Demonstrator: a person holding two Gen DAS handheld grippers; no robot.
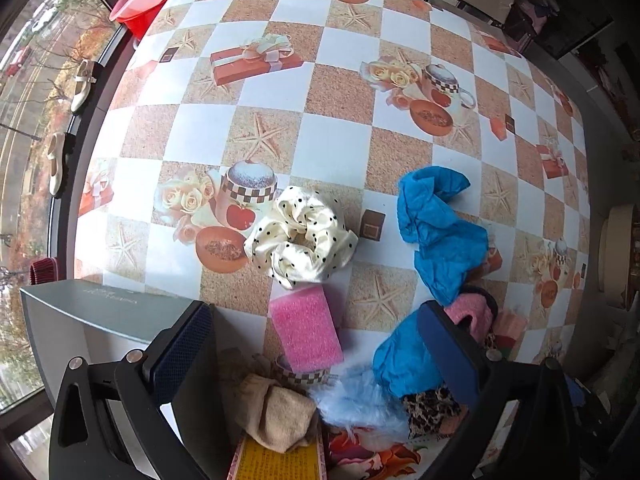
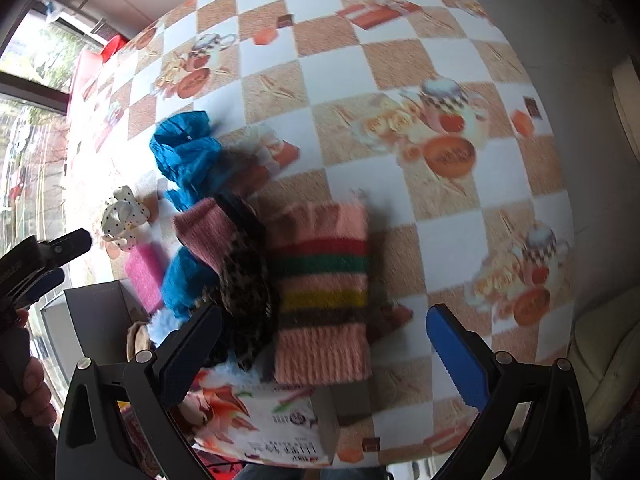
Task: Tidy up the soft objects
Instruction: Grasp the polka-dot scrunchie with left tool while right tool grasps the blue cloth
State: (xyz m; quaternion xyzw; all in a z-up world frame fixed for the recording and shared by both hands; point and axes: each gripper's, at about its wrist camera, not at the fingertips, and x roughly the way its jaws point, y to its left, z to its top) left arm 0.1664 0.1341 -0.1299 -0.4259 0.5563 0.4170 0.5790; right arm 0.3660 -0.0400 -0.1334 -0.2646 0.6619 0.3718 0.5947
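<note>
Blue-padded left claw (image 1: 316, 344) and right claw (image 2: 324, 344) gape above soft clutter.

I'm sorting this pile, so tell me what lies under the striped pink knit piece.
The striped knit piece lies over the table, its left edge against the leopard-print fabric and its near edge over a printed packet. Anything beneath its middle is hidden.

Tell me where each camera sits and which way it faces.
Left wrist: on the left gripper, angled down across the checkered table at the polka-dot scrunchie; both open fingers show.
Right wrist: on the right gripper, above the striped knit piece; the left gripper appears at left.
Shared: scrunchie, pink sponge.
</note>
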